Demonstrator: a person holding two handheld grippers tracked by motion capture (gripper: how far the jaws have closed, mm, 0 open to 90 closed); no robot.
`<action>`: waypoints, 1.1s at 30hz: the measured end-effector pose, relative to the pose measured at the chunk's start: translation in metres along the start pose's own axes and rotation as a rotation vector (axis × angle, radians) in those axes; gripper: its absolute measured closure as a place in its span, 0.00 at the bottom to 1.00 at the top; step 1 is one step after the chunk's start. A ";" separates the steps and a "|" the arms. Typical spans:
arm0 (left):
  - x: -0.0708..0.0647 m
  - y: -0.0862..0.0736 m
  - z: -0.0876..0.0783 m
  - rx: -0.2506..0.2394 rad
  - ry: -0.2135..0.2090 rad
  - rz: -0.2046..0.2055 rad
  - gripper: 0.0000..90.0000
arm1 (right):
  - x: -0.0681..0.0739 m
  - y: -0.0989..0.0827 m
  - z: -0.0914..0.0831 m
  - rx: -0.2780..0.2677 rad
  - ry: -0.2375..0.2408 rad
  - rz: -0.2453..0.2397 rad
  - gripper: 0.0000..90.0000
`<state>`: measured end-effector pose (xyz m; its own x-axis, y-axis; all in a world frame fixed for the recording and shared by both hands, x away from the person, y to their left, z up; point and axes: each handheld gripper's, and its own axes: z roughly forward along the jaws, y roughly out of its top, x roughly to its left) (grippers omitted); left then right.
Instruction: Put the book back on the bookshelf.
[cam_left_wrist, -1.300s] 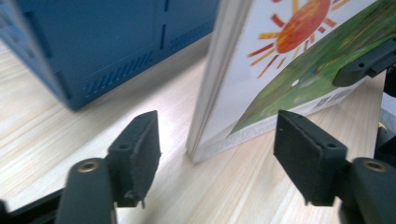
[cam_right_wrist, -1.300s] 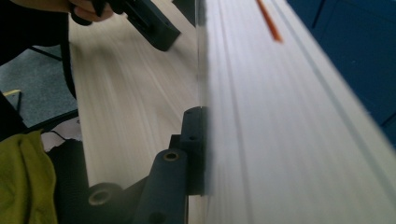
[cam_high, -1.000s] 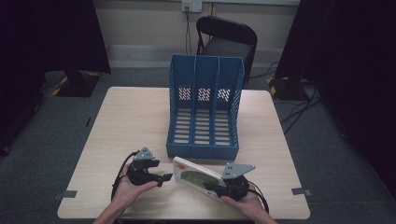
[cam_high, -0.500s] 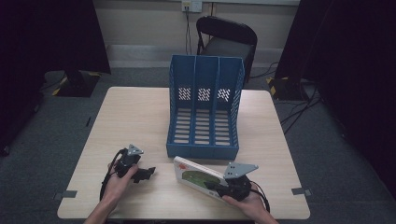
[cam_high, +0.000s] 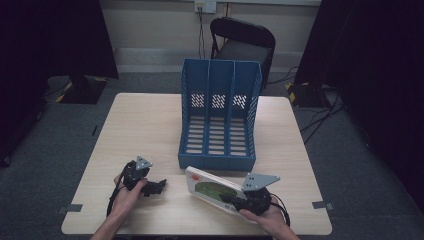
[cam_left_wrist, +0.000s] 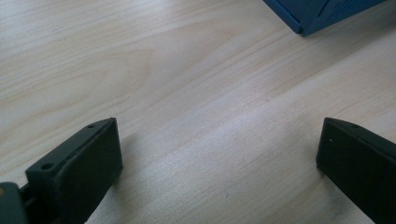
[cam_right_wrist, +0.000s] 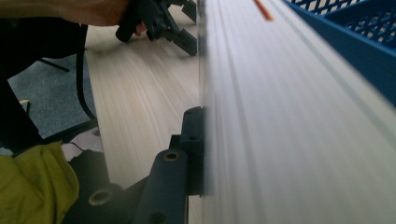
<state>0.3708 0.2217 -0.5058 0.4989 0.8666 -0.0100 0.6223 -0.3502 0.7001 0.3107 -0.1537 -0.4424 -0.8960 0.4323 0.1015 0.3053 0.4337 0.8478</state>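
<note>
My right gripper (cam_high: 231, 201) hides one corner of the book (cam_high: 214, 189). It pinches the book tight, tilted up off the table (cam_high: 150, 125), just before the blue rack (cam_high: 218, 117). The book is white with a green picture. My left gripper (cam_high: 159, 187) has just opened wide, holding nothing.

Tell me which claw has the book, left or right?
The right claw: it is shut on the white book in front of the blue file rack. The left claw stands open over bare table, nothing between its jaws.
</note>
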 end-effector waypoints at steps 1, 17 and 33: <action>0.000 -0.001 0.000 -0.010 0.000 0.003 0.00 | 0.001 0.001 -0.001 -0.004 -0.001 -0.004 0.85; 0.000 -0.002 0.001 -0.022 0.001 -0.002 0.00 | 0.007 0.018 -0.021 -0.068 0.012 -0.004 0.85; 0.000 -0.001 0.001 -0.018 -0.002 0.006 0.00 | 0.006 0.037 -0.038 -0.124 -0.022 -0.003 0.85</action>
<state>0.3706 0.2223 -0.5072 0.5043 0.8635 -0.0071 0.6079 -0.3492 0.7131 0.3039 -0.1653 -0.3910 -0.8892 0.4488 0.0890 0.2593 0.3340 0.9062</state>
